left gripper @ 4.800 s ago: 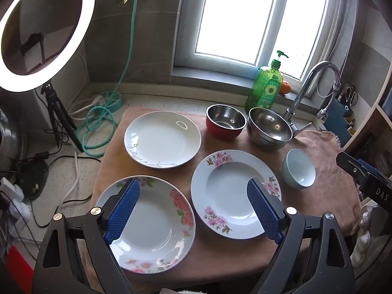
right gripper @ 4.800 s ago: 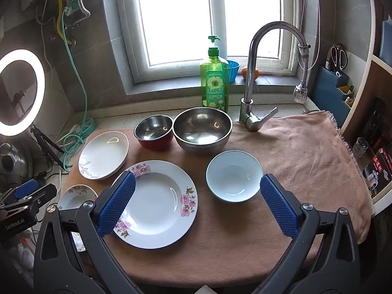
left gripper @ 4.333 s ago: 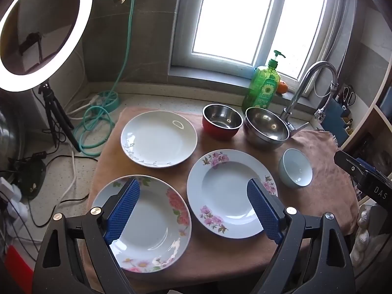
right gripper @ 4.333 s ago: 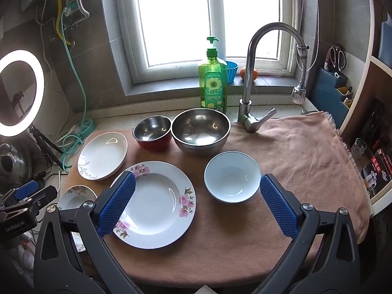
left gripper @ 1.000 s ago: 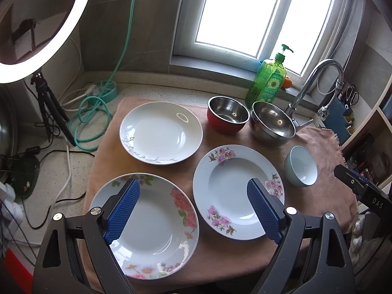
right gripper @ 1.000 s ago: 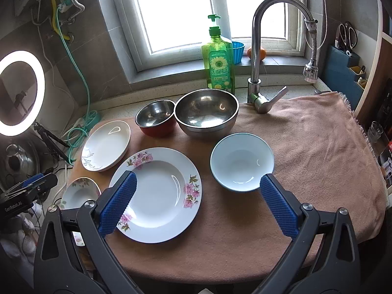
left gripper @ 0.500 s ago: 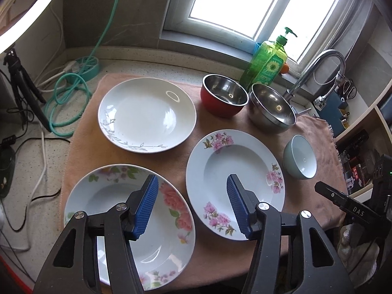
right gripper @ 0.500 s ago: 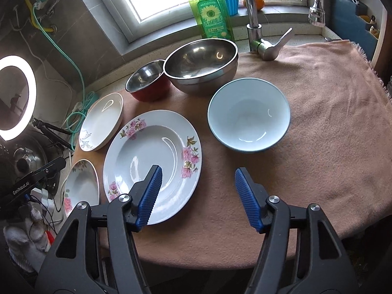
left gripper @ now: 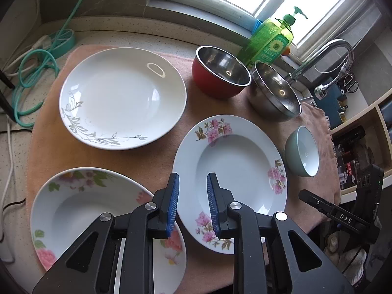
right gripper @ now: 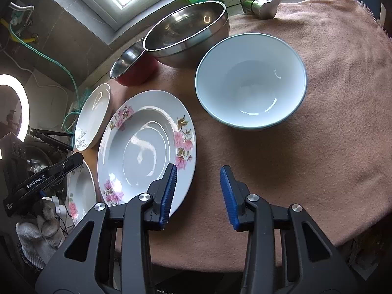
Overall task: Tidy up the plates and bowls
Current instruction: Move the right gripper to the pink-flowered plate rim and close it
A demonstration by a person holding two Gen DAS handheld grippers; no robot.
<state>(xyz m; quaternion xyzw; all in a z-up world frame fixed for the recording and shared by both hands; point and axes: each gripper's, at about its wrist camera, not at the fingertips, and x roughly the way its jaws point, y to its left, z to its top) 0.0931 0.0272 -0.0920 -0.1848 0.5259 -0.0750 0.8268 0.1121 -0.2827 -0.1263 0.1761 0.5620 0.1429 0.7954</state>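
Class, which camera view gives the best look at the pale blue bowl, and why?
The right wrist view: the pale blue bowl sits large and central, its whole rim and inside visible. In the left wrist view the bowl is small, at the right edge, seen from the side.

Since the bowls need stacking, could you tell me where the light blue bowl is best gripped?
Judging by its pose, take the light blue bowl by its thin near rim, coming from above with one pad inside and one outside. It sits upright and empty on the pink towel, clear of the steel bowl.
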